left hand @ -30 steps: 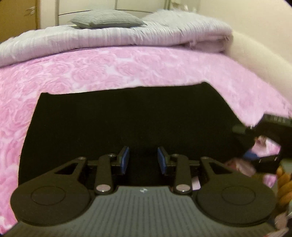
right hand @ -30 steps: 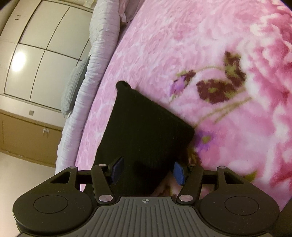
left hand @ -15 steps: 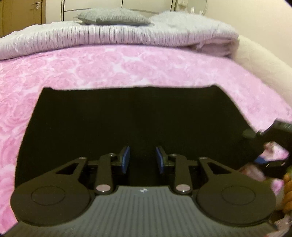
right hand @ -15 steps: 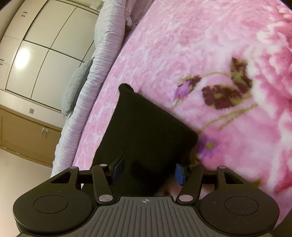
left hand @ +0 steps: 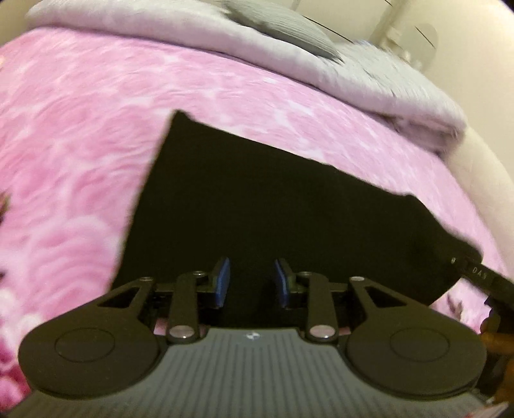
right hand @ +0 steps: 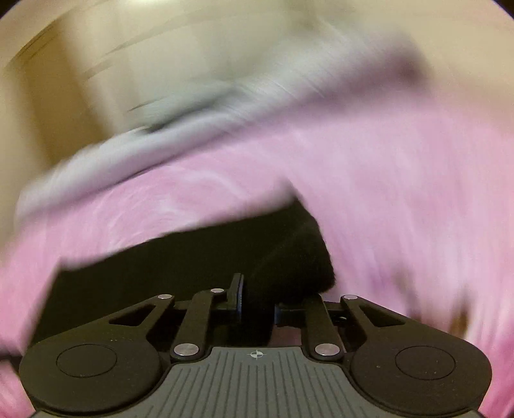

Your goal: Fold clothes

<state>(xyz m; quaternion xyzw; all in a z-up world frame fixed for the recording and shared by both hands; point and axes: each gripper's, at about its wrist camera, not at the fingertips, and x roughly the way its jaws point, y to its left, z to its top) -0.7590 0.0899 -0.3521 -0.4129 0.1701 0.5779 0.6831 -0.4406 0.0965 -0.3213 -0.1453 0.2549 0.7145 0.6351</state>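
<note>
A black garment (left hand: 273, 199) lies flat on the pink rose-patterned blanket (left hand: 80, 144). In the left wrist view my left gripper (left hand: 252, 283) hovers over its near edge. The jaws are closing, the blue pads still stand apart, and only the flat cloth shows beyond the gap. In the blurred right wrist view my right gripper (right hand: 257, 302) has its jaws closing on a bunched corner of the black garment (right hand: 289, 257), which rises between the pads. The right gripper's tip (left hand: 482, 276) also shows at the garment's right corner.
A folded grey duvet (left hand: 385, 80) with a grey pillow (left hand: 282, 29) on it lies along the far side of the bed. A pale padded bed edge (left hand: 482, 167) curves on the right. Fingers of a hand (left hand: 494, 340) show at the right border.
The right jaws have narrowed from wide apart onto the garment's corner, and that view has swung sharply and blurred. The left view has rolled and shifted, so the garment now looks tilted.
</note>
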